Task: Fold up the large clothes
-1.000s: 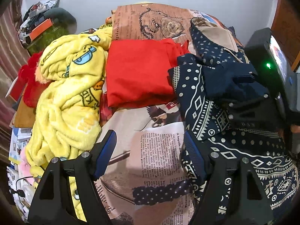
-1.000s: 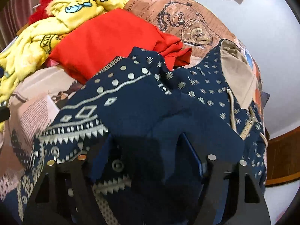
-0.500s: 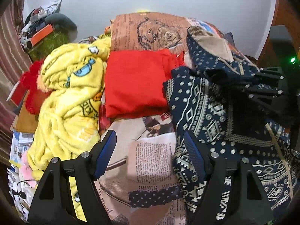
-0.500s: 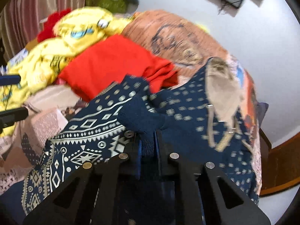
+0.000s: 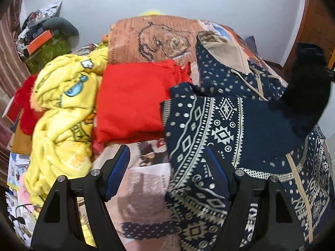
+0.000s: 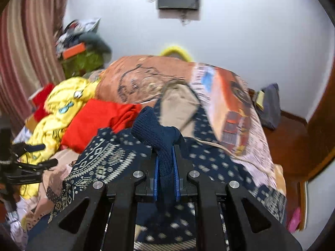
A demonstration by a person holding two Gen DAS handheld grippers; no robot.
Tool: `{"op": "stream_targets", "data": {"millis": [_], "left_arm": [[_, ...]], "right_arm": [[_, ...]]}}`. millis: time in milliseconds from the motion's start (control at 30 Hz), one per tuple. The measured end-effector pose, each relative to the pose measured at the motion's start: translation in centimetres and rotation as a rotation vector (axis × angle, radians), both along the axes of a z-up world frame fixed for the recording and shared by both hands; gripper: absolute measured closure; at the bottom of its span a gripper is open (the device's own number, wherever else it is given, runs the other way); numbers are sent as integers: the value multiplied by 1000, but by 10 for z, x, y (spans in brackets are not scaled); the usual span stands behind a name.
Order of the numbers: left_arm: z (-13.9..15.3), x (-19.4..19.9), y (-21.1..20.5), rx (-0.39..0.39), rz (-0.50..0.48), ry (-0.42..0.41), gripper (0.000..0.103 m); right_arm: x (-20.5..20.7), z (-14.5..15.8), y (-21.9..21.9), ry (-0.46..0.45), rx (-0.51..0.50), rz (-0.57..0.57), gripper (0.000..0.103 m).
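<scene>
Pinched hard between the pressed-together pads of the right gripper [image 6: 165,173]: a ribbed navy cuff [image 6: 156,129], bunched and poking up past the fingertips. Lifted with it, the sleeve of the navy patterned hoodie [image 5: 240,129], raised off the body of the garment. Spread wide and gripping nothing, the left gripper [image 5: 167,163], with the hoodie's near left edge under and just beside its right-hand finger and bare printed bedsheet [image 5: 146,179] showing through the gap. Apparently a sleeve fold in hand, early in the job; next, likely a carry of the cuff across the chest and a release flat, perhaps with a steadying pin on the near hem. Beyond, a folded red garment [image 5: 134,104], touching the hoodie's far-left corner. Farther left, a crumpled yellow blanket [image 5: 62,115].
</scene>
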State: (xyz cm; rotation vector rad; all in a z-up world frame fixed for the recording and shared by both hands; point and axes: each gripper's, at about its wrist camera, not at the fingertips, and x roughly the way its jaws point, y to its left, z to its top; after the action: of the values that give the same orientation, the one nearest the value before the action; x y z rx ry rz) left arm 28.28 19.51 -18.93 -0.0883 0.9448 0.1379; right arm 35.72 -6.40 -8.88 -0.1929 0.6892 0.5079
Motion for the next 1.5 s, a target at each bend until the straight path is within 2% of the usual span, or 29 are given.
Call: {"op": "stream_targets", "data": {"millis": [167, 367, 467, 600, 767, 800, 867, 933, 1033, 1100, 1300, 1500], "left_arm": [[-32, 25, -5, -29, 35, 77, 30], [-79, 40, 2, -90, 102, 193, 30], [-87, 39, 5, -123, 111, 194, 29], [-87, 38, 7, -122, 112, 197, 29], [-71, 37, -3, -37, 83, 201, 29], [-65, 38, -6, -29, 75, 191, 29], [-50, 38, -13, -26, 54, 161, 29], [-33, 38, -21, -32, 34, 125, 29], [-9, 43, -38, -36, -1, 69, 29], [4, 46, -50, -40, -27, 39, 29], [39, 55, -92, -71, -120, -40, 29], [44, 62, -133, -99, -205, -54, 29]], "right_arm": [[11, -7, -55, 57, 61, -108, 93], [22, -38, -106, 169, 103, -205, 93], [25, -61, -122, 220, 85, -245, 93], [24, -81, -139, 265, 51, -273, 93], [15, -84, -163, 269, 31, -310, 92], [14, -82, -167, 274, 29, -321, 90], [13, -78, -177, 278, 30, -342, 79], [10, -73, -187, 262, 33, -367, 58], [4, -63, -203, 224, 41, -415, 42], [0, -58, -218, 223, 64, -443, 36], [-3, -63, -260, 283, 181, -522, 32], [-3, -111, -303, 469, 343, -610, 32]]}}
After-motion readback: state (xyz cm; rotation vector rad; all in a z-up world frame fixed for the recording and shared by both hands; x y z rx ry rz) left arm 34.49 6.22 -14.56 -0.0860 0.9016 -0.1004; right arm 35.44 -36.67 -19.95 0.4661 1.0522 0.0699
